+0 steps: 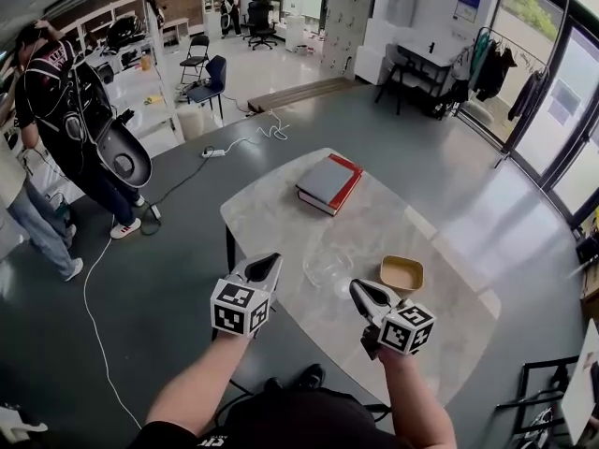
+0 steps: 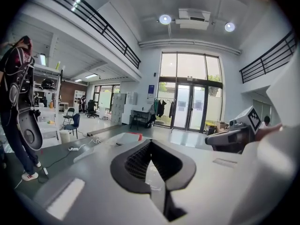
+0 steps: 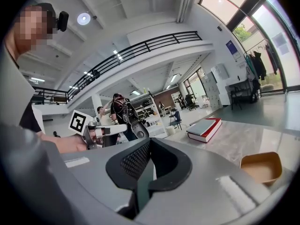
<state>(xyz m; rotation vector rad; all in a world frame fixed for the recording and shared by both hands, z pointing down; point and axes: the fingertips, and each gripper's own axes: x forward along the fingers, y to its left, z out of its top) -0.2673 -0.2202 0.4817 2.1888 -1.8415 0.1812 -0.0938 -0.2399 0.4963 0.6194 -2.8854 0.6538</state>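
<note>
Left gripper (image 1: 270,262): you are holding it closed and empty, just left of the clear bowl (image 1: 328,267).
Right gripper (image 1: 357,288): you are keeping it closed and empty, between the clear bowl and the tan dish (image 1: 401,273) on the tabletop (image 1: 281,213).

Table (image 1: 271,206): pale marble, faint grey veins.
Book (image 1: 325,181): grey cover, red spine.
Tray (image 1: 401,273): tan.
Bowl (image 1: 328,267): clear glass.
Left gripper (image 1: 272,259): grey shell, black pads, black-and-white marker cube.
Right gripper (image 1: 356,287): same colours.
Floor (image 1: 421,138): dark grey-green.
Cable (image 1: 94,316): white.
</note>
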